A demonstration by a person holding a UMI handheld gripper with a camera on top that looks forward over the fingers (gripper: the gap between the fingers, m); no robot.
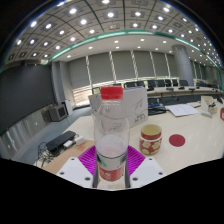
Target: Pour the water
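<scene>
Clear red-capped bottle [111, 135] upright, pinched in the claw [111, 163] (pink pads showing), small jar [151, 139] just beside

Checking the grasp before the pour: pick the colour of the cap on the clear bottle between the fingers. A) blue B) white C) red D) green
C: the clear bottle, standing between the fingers with their pink pads at either side, carries a red cap.
</scene>
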